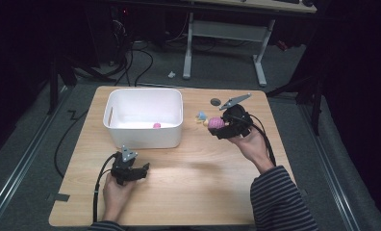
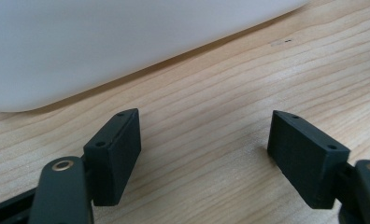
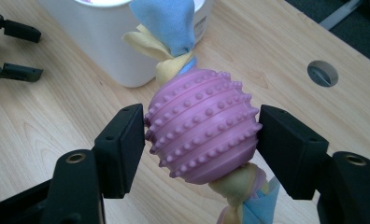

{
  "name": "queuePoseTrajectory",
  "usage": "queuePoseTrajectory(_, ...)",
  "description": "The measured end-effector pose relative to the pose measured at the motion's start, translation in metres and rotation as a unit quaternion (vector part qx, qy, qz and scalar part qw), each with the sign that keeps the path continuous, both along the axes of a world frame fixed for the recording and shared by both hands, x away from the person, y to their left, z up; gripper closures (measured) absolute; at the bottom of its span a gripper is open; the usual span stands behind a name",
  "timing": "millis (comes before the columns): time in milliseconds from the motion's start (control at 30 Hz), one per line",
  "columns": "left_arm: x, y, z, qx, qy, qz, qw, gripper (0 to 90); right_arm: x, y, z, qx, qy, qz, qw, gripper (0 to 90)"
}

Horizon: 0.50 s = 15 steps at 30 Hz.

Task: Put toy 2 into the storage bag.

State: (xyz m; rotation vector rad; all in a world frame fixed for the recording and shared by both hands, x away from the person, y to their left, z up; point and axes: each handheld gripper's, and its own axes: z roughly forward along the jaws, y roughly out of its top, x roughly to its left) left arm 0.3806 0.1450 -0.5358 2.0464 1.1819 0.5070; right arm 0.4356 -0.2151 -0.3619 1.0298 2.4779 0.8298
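Note:
A purple studded ball toy (image 3: 202, 125) with yellow and blue cloth strips threaded through it hangs a little above the wooden table (image 1: 203, 183), right of the white bin (image 1: 143, 91). My right gripper (image 3: 199, 114) is shut on the ball, one pad on each side; from above I find this gripper (image 1: 221, 128) and the toy (image 1: 214, 123) near the bin's right wall. My left gripper (image 2: 204, 121) rests on the table in front of the bin (image 2: 103, 46), open with bare wood between its jaws. In the high view it (image 1: 143, 169) lies near the front left.
A small pink object (image 1: 157, 126) lies inside the bin. A round cable hole (image 1: 215, 101) sits in the table behind the toy. The left gripper (image 3: 31, 51) appears far off in the right gripper view. Desk legs and cables stand on the floor beyond the table.

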Motion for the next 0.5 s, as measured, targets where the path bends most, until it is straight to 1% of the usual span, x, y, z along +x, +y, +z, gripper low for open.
queuePoseTrajectory(67,0.0,0.0,0.0,0.0,0.0,0.0,1.0,26.1,0.001,0.001,0.001,0.0,0.0,0.001,1.0,33.6)
queuePoseTrajectory(167,0.0,0.0,0.0,0.0,0.0,0.0,1.0,26.0,0.003,0.004,0.007,0.001,-0.002,0.005,1.0,33.9)
queuePoseTrajectory(200,0.0,0.0,0.0,0.0,0.0,0.0,1.0,26.0,0.005,0.006,0.012,0.003,-0.004,0.008,1.0,34.0)
queuePoseTrajectory(333,0.0,0.0,0.0,0.0,0.0,0.0,1.0,26.0,0.007,0.009,0.017,0.004,-0.006,0.012,0.9999,34.2)
queuePoseTrajectory(500,0.0,0.0,0.0,0.0,0.0,0.0,1.0,26.0,0.014,0.015,0.026,0.01,-0.002,0.016,0.9998,34.4)
